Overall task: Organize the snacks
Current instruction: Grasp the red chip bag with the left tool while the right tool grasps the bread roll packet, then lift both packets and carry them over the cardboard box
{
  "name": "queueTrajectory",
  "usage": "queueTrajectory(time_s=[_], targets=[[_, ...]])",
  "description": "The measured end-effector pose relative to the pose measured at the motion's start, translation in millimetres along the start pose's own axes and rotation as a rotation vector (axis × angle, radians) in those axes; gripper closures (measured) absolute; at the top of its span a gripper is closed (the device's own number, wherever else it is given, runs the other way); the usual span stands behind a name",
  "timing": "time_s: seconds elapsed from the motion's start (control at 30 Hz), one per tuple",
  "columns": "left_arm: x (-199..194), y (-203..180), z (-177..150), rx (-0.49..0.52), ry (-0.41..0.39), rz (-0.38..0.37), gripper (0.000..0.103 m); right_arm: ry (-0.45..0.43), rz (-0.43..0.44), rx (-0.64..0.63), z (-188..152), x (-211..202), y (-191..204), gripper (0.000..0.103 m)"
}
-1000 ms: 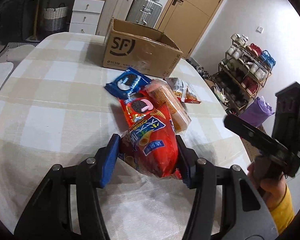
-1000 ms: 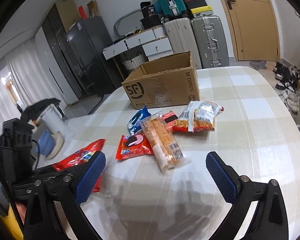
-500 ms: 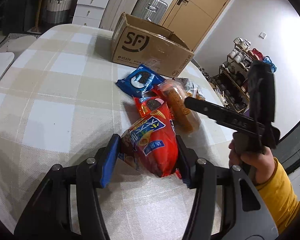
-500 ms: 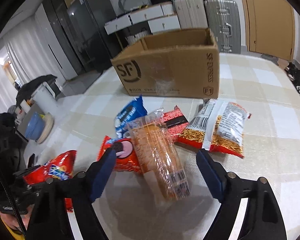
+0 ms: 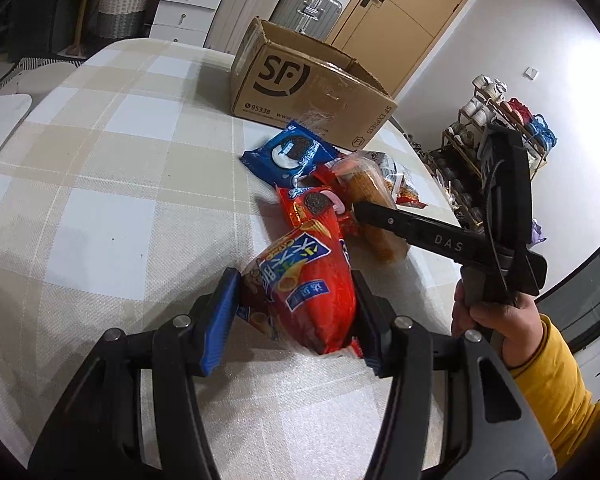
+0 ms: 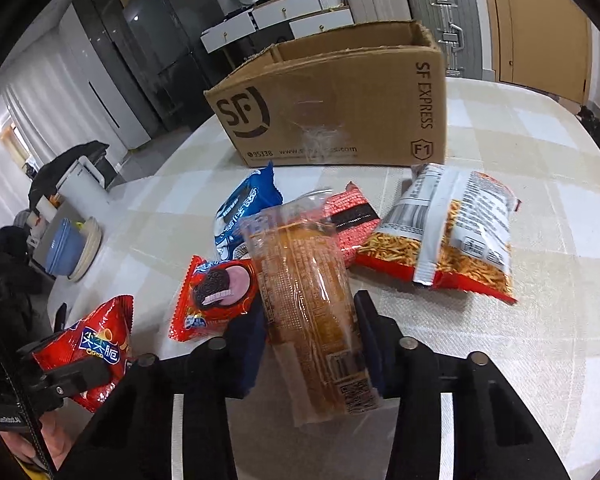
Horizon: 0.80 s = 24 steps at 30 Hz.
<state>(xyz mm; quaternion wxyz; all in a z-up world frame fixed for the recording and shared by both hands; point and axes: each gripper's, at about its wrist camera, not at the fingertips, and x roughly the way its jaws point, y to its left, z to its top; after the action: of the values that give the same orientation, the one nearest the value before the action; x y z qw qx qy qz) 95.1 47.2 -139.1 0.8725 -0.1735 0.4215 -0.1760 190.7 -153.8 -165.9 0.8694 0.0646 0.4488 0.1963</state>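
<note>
My left gripper (image 5: 294, 292) is shut on a puffy red snack bag (image 5: 304, 280) just above the checked tablecloth (image 5: 100, 184). In the right wrist view this red bag (image 6: 96, 344) shows at the lower left. My right gripper (image 6: 310, 328) is closing its jaws on a long clear pack of orange biscuits (image 6: 308, 292), and both pads touch the pack's sides. That pack lies among other snacks: a red cookie pack (image 6: 216, 296), a blue cookie pack (image 6: 244, 208) and a bag of noodle sticks (image 6: 452, 236). An open cardboard box (image 6: 332, 108) stands behind them.
Another small red pack (image 6: 354, 216) lies under the clear pack's far end. A person's hand in a yellow sleeve (image 5: 540, 356) holds the right gripper. Suitcases (image 6: 444, 8) and drawers stand beyond the table, and a shoe rack (image 5: 500, 136) is off its right edge.
My right gripper came forward and down over the clear biscuit pack and drew its wide jaws in onto it. The left gripper kept still with the red bag.
</note>
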Motion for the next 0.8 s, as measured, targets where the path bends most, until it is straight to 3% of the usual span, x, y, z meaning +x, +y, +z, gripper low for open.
queueTrajectory(time_s=[0.3, 0.8], targets=[[-19.5, -12.9, -3.5, 0.021, -0.028, 0.012, 0.052, -0.073, 0.027, 0.001, -14.3, -41.3, 7.2, 0.07], [-28.8, -20.5, -11.7, 0.032, -0.024, 0.028, 0.052, 0.001, -0.021, -0.094, -0.4, -8.0, 14.1, 0.069]])
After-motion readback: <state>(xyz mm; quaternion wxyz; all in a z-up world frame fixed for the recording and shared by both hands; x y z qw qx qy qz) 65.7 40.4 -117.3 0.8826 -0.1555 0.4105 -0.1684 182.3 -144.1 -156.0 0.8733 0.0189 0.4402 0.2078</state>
